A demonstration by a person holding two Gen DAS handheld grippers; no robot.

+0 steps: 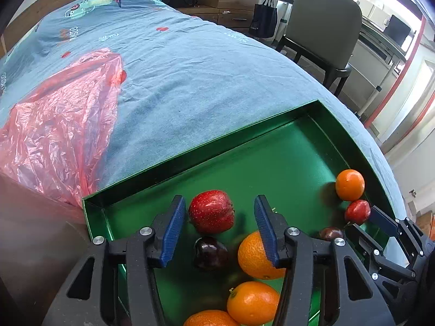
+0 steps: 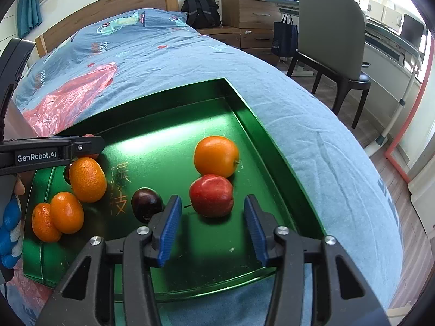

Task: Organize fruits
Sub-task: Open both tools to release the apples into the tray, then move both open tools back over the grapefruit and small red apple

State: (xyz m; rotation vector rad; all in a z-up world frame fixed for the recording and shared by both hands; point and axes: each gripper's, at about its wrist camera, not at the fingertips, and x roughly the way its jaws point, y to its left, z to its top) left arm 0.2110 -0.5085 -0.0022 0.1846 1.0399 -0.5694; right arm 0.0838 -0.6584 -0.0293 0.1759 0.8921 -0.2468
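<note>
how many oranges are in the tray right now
4. Three cluster at the tray's left end: one large by the left gripper, two smaller touching in front of it. The fourth sits apart on the right, touching a red apple. More may be hidden behind the left gripper.

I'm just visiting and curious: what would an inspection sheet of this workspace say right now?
Surface: bed with blue cover.
Job's things: green tray holding oranges, red apples and dark plums.
Clutter: red plastic bag lying beside the tray.
Grippers: left gripper and right gripper both open over the tray, gripping nothing.
Cables: nothing seen.
Surroundings: chair, backpack, wooden drawers.
</note>
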